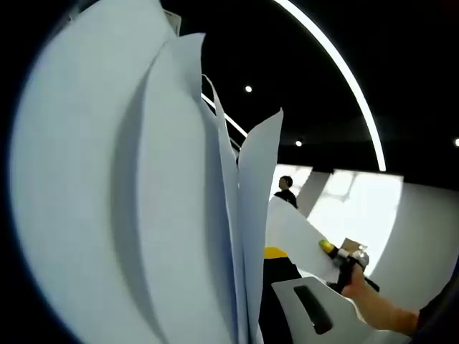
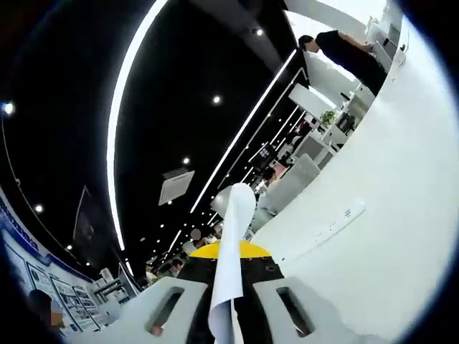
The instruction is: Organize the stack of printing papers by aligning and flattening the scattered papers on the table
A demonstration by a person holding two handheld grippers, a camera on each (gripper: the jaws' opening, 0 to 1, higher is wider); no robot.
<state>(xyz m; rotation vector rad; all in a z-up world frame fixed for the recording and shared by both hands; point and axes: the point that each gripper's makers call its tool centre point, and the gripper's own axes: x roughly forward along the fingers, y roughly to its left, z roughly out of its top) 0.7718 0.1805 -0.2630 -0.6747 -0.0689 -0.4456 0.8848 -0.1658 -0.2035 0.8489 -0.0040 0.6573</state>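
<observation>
Right gripper [image 2: 231, 304]: two pale grey jaws, broad and flat, rounded edges, each with one dark oblong slot. Between jaws, black body with yellow curved cap above it.

Left gripper [image 1: 290, 301]: one pale grey jaw of same shape, one dark oblong slot; beside it black body, yellow patch on top.

Other gripper, seen in left gripper view right of this jaw: black handle, yellow-green part and small silver metal part at its top. Hand [image 1: 356, 285] on handle, bare forearm, dark sleeve edge at elbow.
</observation>
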